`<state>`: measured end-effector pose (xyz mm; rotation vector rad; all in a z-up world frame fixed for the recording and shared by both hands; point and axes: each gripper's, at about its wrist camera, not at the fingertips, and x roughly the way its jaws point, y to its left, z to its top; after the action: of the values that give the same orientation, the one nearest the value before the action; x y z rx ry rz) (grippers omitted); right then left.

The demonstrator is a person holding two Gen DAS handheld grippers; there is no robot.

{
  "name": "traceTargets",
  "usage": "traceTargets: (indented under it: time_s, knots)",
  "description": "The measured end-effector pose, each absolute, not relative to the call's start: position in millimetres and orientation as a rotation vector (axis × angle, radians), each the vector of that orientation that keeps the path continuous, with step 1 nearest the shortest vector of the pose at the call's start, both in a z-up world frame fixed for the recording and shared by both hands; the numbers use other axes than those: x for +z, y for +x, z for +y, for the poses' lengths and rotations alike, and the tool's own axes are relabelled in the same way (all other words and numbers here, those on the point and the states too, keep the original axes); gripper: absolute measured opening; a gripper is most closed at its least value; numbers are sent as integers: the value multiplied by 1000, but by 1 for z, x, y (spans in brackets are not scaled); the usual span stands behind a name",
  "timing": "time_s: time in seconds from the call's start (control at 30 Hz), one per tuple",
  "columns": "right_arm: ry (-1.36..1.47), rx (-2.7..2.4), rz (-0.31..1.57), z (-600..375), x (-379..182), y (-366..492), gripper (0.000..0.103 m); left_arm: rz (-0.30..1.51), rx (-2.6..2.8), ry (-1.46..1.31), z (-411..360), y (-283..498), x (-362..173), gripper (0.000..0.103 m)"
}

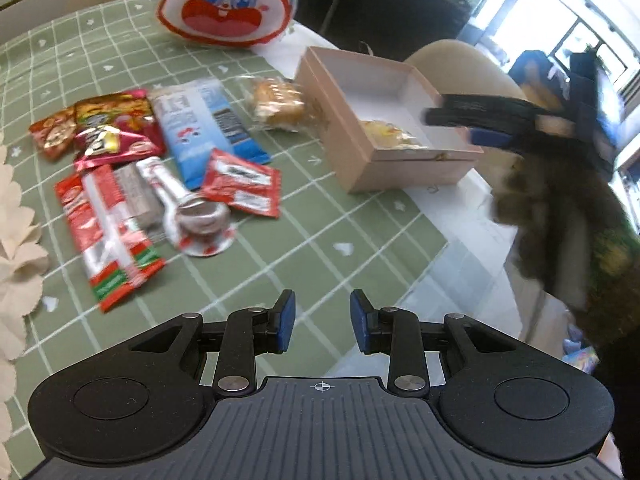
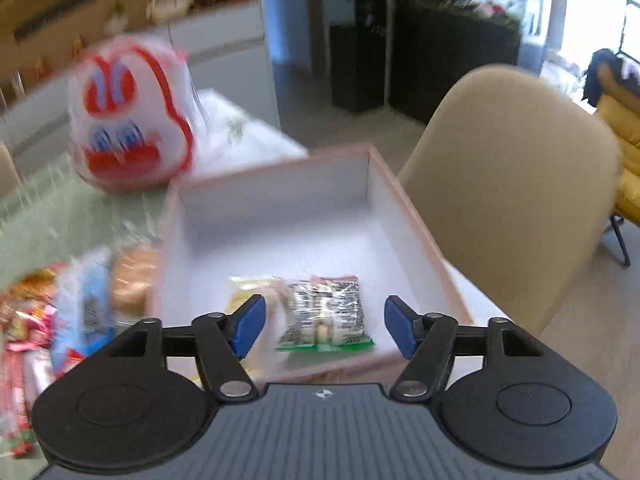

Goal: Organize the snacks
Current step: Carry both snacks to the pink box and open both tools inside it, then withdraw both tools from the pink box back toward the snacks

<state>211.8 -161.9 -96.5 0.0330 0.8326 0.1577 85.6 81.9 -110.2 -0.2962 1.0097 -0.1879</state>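
A pink box point(image 1: 362, 142) with a white inside stands on the green checked tablecloth; it also shows in the right wrist view point(image 2: 412, 216). Inside lie a yellow wrapped snack point(image 1: 386, 132) and a clear packet with black print and a green edge point(image 2: 324, 314). My right gripper point(image 2: 325, 330) is open and empty just above the box's near edge, over that packet; it appears blurred over the box in the left wrist view point(image 1: 460, 120). My left gripper point(image 1: 323, 326) is open and empty above the cloth. Several snack packets lie left of the box: a blue bar point(image 1: 208, 132), red packets point(image 1: 240, 182), a wrapped cake point(image 1: 276, 104).
A white and red cartoon-face bag point(image 1: 224, 0) stands at the back of the table, also in the right wrist view point(image 2: 128, 120). A beige chair point(image 2: 516, 184) stands beyond the box. A lace mat edge point(image 1: 12, 240) lies at the left.
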Motion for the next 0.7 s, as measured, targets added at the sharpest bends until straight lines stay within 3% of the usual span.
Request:
traceTargets:
  time_s: [0.17, 0.4, 0.7]
  knots:
    - [19, 165, 790, -150, -86, 132, 73, 922, -97, -344, 123, 71, -127, 34]
    - [-25, 327, 876, -141, -108, 65, 73, 847, 46, -501, 153, 62, -137, 34]
    - [-79, 361, 793, -144, -113, 49, 73, 816, -79, -421, 128, 60, -74, 34]
